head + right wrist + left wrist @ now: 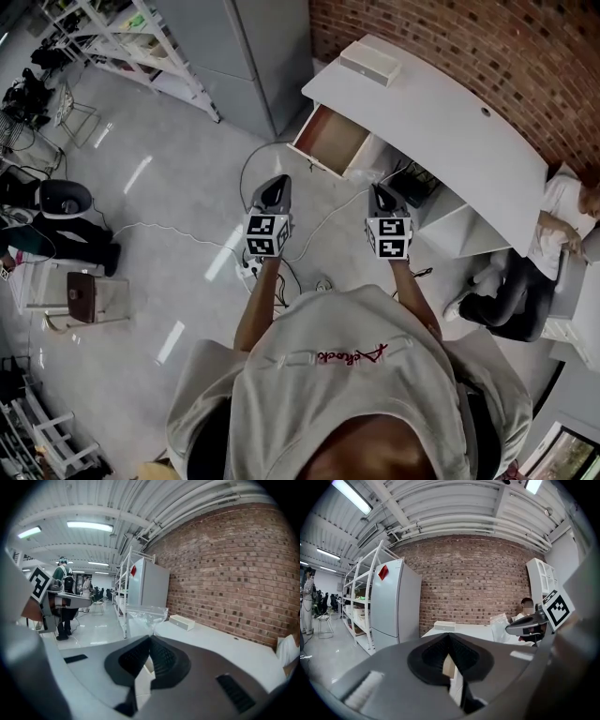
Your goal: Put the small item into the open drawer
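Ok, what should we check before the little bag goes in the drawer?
1. Drawer open: ok, it is pulled out from the desk.
2. Room inside the drawer: ok, it looks bare.
3. Right gripper holding the clear bag: ok, its jaws are closed on the bag's lower edge.
4. Left gripper free: ok, jaws together, nothing between them.
5. Bag over the drawer: not ok, both grippers are short of it.
6. What is in the bag: cannot tell.
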`<state>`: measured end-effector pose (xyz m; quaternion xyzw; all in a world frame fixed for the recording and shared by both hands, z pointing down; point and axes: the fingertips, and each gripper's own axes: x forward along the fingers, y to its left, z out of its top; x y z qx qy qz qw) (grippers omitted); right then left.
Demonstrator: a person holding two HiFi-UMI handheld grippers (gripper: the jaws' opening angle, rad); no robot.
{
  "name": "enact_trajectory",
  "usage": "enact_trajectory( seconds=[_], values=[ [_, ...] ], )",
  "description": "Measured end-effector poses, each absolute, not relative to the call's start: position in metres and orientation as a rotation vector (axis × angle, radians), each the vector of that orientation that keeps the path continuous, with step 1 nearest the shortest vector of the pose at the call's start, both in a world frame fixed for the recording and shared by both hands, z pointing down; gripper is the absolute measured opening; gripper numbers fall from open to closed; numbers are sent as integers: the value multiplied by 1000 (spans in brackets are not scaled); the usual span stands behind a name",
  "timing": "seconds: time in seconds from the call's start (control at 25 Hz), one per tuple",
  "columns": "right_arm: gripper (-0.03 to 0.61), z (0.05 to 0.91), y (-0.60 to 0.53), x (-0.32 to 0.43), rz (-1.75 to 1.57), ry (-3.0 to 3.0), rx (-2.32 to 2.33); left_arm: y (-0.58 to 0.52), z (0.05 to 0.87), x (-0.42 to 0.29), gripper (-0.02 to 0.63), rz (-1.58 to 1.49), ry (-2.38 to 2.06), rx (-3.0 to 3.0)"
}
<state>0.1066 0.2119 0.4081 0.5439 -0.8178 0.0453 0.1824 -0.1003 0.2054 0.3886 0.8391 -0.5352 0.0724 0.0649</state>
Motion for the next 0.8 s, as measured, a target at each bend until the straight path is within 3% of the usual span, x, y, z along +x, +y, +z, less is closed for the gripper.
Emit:
enact_trajectory(
  seconds=[0.8],
  values=[
    [12, 440, 140, 93, 190, -2243, 1551, 124, 418, -108, 9, 249, -1525, 2534]
  ],
)
